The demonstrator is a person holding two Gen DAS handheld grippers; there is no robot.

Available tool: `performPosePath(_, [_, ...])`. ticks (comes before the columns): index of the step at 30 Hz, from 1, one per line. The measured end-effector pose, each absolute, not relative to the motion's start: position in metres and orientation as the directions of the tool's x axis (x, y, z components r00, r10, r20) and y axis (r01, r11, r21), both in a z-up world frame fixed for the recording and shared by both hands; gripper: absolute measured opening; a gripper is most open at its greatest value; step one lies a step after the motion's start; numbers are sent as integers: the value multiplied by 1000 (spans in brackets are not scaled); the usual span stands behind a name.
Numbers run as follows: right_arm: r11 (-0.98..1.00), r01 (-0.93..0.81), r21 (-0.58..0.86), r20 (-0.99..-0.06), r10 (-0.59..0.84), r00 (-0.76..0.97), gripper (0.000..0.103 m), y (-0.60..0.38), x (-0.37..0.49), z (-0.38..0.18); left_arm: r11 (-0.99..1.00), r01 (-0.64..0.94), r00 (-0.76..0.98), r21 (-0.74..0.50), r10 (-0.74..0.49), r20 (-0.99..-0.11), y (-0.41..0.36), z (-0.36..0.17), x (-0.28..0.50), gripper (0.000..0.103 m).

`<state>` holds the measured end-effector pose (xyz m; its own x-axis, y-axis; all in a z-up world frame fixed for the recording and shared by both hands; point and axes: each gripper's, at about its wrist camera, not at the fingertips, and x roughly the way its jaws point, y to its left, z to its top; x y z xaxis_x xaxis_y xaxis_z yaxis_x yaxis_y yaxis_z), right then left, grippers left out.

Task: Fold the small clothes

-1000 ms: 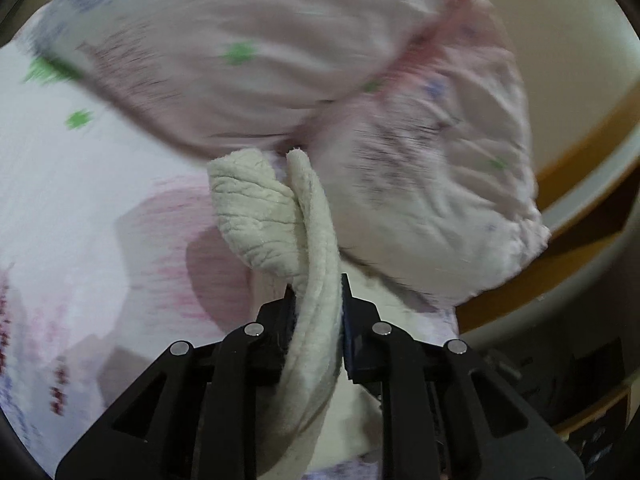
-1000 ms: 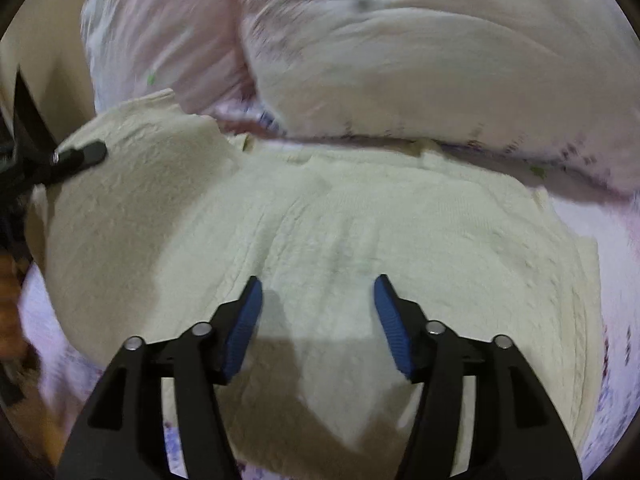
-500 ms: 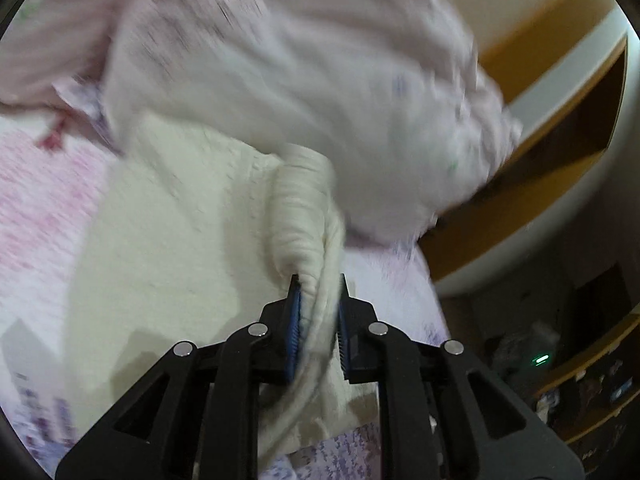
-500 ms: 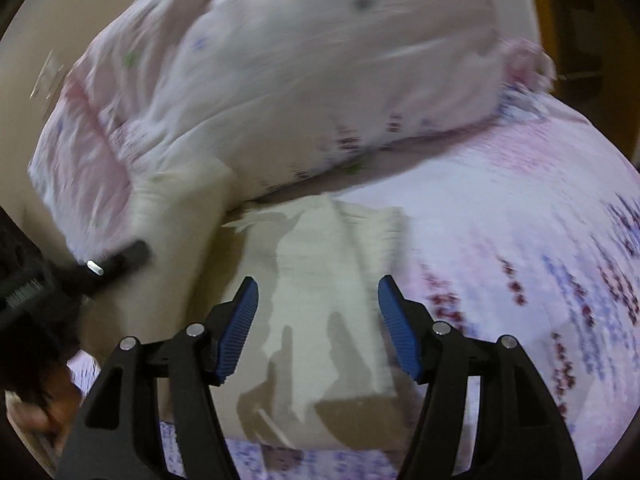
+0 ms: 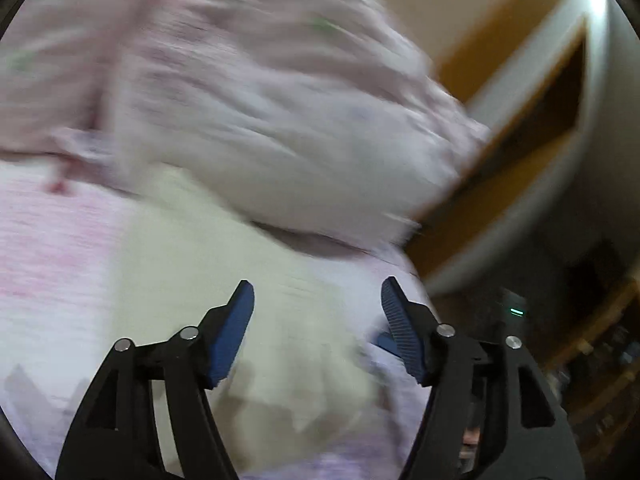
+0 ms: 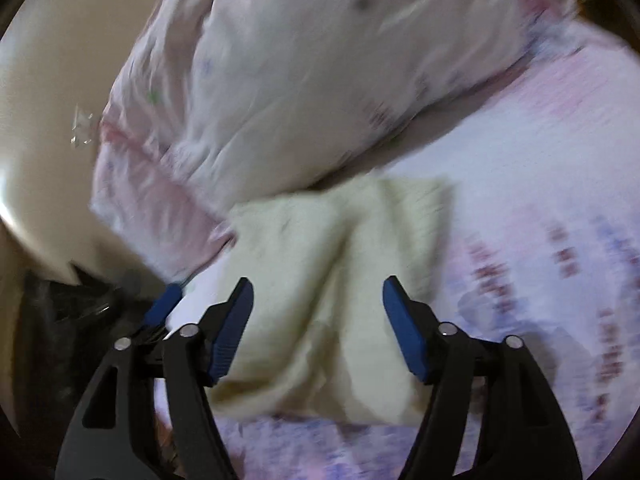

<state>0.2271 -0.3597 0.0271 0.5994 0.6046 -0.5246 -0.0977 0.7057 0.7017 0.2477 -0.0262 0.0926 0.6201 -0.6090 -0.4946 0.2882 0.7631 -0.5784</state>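
A cream knit garment (image 6: 344, 280) lies folded on the patterned bed sheet (image 6: 540, 184), its far edge against a pale pink pillow (image 6: 304, 80). In the left wrist view the same garment (image 5: 224, 288) lies flat below the pillow (image 5: 280, 120). My left gripper (image 5: 318, 320) is open and empty just above the garment's near right part. My right gripper (image 6: 318, 320) is open and empty above the garment's near edge. The left gripper's blue fingertip (image 6: 162, 304) shows at the left in the right wrist view. Both views are motion-blurred.
A wooden bed frame with a white rail (image 5: 532, 128) runs along the right of the left wrist view, with dark floor and clutter (image 5: 560, 320) beyond the bed's edge. A cream wall (image 6: 44, 120) stands left of the pillow.
My left gripper has opened and let go of the cream garment, which now lies flat on the sheet. Both grippers have drawn back from it. The right gripper stays open.
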Motion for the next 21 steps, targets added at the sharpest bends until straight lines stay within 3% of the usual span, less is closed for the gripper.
performPosePath(6, [700, -46, 713, -608, 649, 457, 69, -321, 254, -4, 809, 59, 572, -585, -508, -644, 23, 39, 266, 68])
performPosePath(11, [681, -30, 731, -590, 654, 473, 67, -314, 265, -5, 804, 43, 529, -593, -522, -669, 19, 19, 266, 68])
performPosePath(14, [704, -14, 710, -610, 624, 488, 51, -312, 276, -8, 798, 51, 516, -601, -536, -668, 11, 14, 263, 68])
performPosePath(16, [716, -12, 698, -618, 610, 496, 22, -308, 282, -12, 793, 48, 513, -607, -541, -666, 2, 13, 264, 68])
performPosePath(17, [738, -12, 674, -636, 589, 499, 17, -307, 284, -13, 791, 46, 511, -610, -543, -666, -1, 12, 264, 68])
performPosePath(21, [840, -126, 528, -640, 491, 591, 12, -296, 269, 16, 781, 36, 505, -624, -553, -662, -5, 13, 262, 70])
